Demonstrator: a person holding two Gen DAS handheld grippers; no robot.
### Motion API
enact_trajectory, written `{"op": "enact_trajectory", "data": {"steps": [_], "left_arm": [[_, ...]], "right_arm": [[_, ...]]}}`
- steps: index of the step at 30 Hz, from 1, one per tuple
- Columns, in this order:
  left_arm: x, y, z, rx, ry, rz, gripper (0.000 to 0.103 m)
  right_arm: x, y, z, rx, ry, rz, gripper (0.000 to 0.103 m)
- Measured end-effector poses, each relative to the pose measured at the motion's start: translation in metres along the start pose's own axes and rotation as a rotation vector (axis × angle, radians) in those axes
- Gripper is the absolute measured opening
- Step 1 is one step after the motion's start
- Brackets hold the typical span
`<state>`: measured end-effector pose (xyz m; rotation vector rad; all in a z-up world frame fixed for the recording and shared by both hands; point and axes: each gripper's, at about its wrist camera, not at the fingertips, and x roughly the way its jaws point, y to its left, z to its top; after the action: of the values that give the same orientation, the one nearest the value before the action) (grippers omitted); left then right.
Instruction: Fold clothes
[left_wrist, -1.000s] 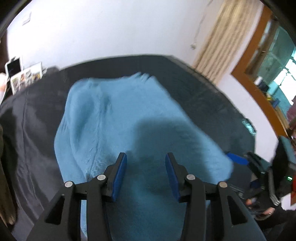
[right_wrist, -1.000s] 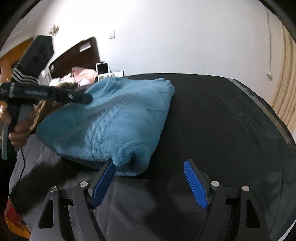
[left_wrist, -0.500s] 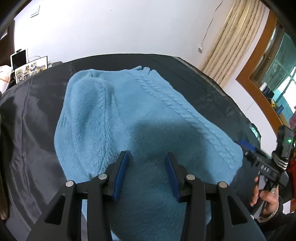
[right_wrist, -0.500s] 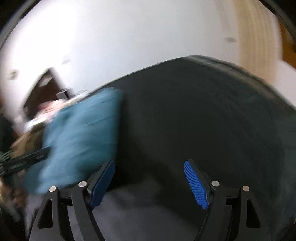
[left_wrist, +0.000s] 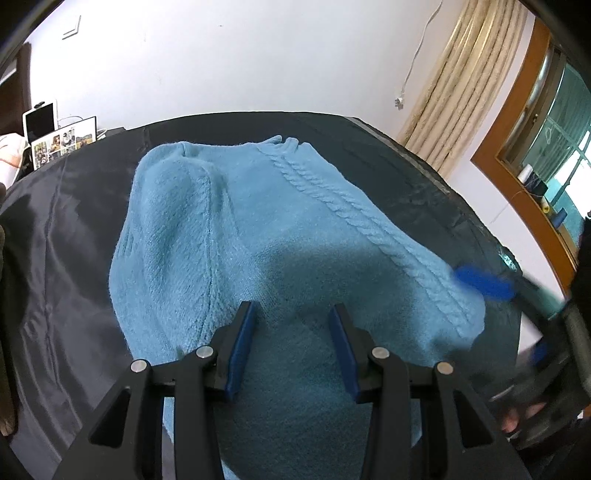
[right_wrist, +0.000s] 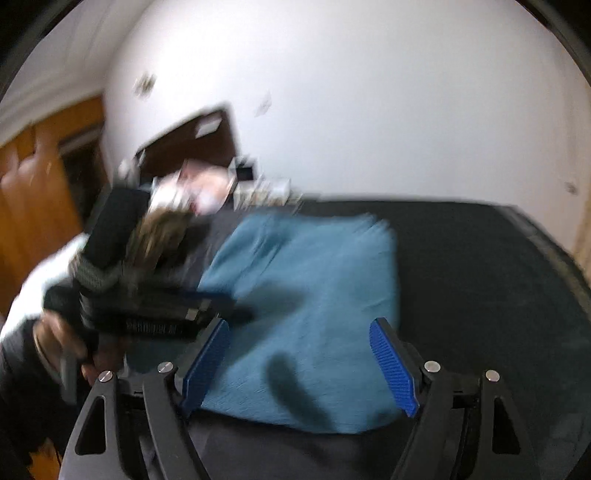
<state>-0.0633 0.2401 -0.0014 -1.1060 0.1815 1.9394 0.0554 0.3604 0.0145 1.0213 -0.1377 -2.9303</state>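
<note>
Right gripper (right_wrist: 299, 365), jaws opening and empty, is swinging back over the blue sweater (left_wrist: 258, 236) from 4 o'clock; left gripper (left_wrist: 291, 350) is hovering half-spread, pinching nothing. Next fold likely.

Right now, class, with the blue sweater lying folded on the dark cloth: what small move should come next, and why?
Probably lower the right gripper, jaws opening with nothing clamped, onto the blue sweater near edge, since both grippers hover above it.

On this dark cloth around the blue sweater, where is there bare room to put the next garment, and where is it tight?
The dark cloth lies bare left of the blue sweater, and between the sweater and the curtain. Tight spots: the photo frame corner, and the sweater's right edge, where the right gripper is opening.
</note>
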Motion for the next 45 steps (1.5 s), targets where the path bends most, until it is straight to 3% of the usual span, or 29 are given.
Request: {"op": "enact_trajectory", "data": {"steps": [8, 15, 22, 27, 31, 36, 45], "left_arm": [[0.0, -0.001, -0.001, -0.02, -0.004, 0.012, 0.046], [0.0, 0.001, -0.004, -0.036, -0.011, 0.019, 0.046], [-0.005, -0.001, -0.005, -0.057, -0.021, 0.026, 0.047], [-0.019, 0.002, -0.003, -0.111, -0.045, 0.007, 0.051], [-0.027, -0.003, -0.003, -0.077, -0.086, 0.094, 0.062], [-0.01, -0.001, -0.006, -0.061, -0.069, 0.14, 0.062], [-0.005, -0.006, -0.01, -0.047, -0.09, 0.185, 0.065]], "right_arm": [[0.007, 0.018, -0.025, -0.128, 0.074, -0.115, 0.091], [0.016, 0.01, -0.024, -0.101, 0.074, -0.069, 0.096], [0.013, 0.017, -0.028, -0.124, 0.065, -0.1, 0.101], [-0.012, 0.008, -0.017, -0.051, -0.011, -0.092, 0.101], [-0.022, -0.003, -0.002, -0.007, -0.093, -0.129, 0.101], [0.034, -0.008, -0.007, -0.037, 0.092, -0.142, 0.103], [0.039, -0.01, -0.023, -0.041, 0.104, -0.127, 0.103]]}}
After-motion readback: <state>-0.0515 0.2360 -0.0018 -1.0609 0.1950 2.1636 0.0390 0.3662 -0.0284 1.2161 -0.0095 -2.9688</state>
